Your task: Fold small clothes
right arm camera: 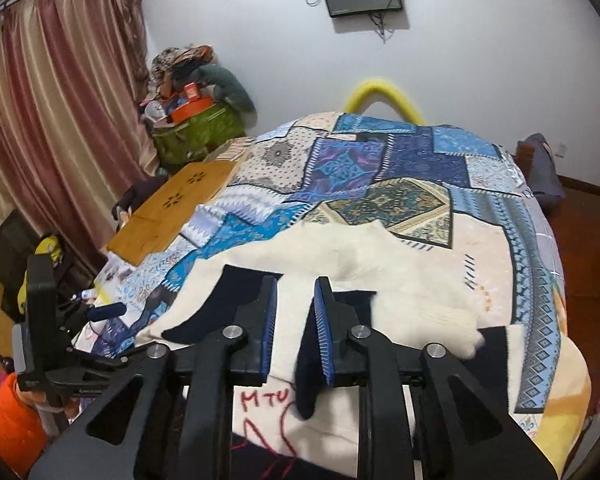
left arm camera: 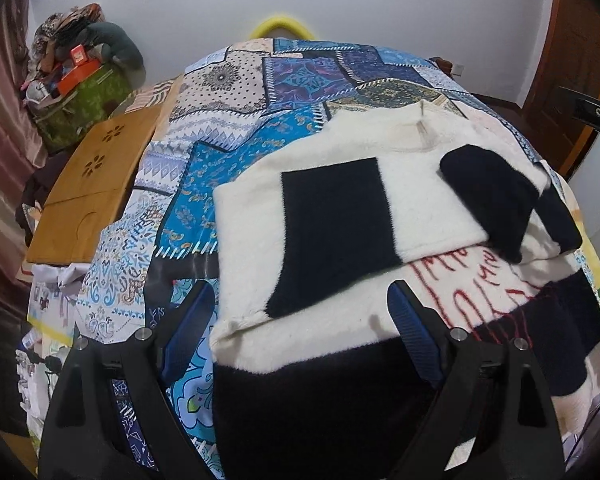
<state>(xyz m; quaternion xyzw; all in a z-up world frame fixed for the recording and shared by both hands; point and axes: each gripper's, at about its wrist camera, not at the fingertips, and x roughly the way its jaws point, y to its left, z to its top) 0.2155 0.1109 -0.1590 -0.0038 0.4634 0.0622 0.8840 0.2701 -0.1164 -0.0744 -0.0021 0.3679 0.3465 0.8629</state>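
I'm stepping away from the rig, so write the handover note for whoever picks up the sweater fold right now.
Left gripper: jaws wide open, empty, over the near left edge of the sweater.
Right gripper: jaws partly open, nothing clearly held, right above the sweater's folded sleeves.
Things: the cream and black sweater lies on the patchwork blanket on the bed, collar away from you, red lettering toward you.
Done: both sleeves look folded in across the body.
Left: probably fold the body in half, bottom hem up toward the collar, then smooth it flat.
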